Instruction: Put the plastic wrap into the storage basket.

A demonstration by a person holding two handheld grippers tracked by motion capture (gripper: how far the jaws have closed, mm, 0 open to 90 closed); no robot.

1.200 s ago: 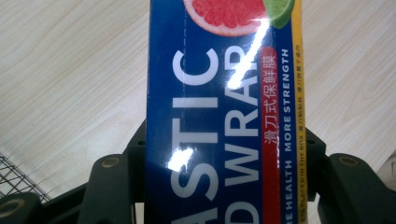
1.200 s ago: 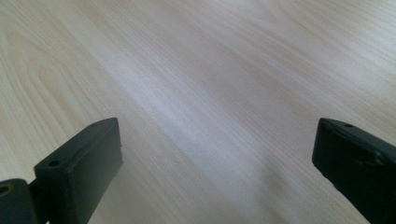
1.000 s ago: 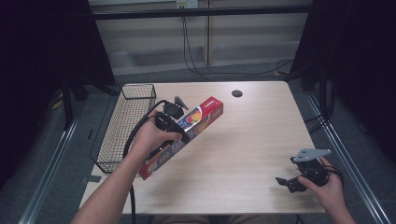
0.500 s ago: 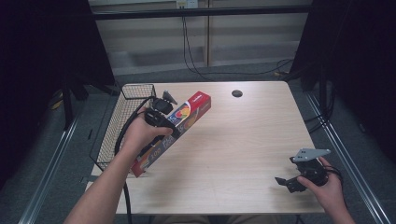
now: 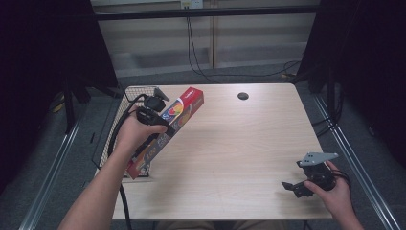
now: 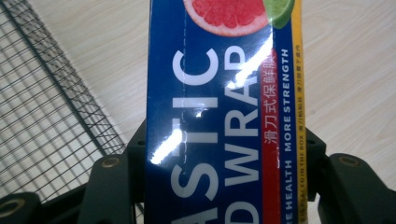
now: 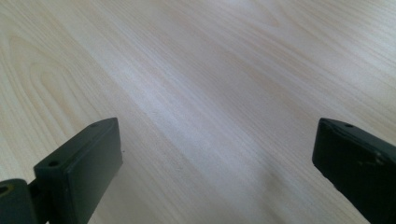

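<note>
A long plastic-wrap box [image 5: 167, 127], blue and red with fruit pictures, hangs tilted above the table's left edge. My left gripper [image 5: 154, 119] is shut on its middle. In the left gripper view the box [image 6: 219, 116] runs up between the two black jaws, with "PLASTIC WRAP" lettering and a grapefruit slice on it. The box's lower end sits over the black wire basket [image 5: 115, 139] at the table's left side. Near the table's front right corner my right gripper [image 5: 293, 187] rests low over the wood, open, with nothing between its jaws [image 7: 210, 177].
The wire basket's mesh [image 6: 42, 112] lies left of the box in the left gripper view. A round cable hole [image 5: 243, 96] sits at the back of the light wood table [image 5: 239, 143]. Cables hang behind the table, and dark curtains stand at both sides.
My left gripper has carried the box leftward and a little up, from over the table toward the basket. The right gripper has stayed where it was.
</note>
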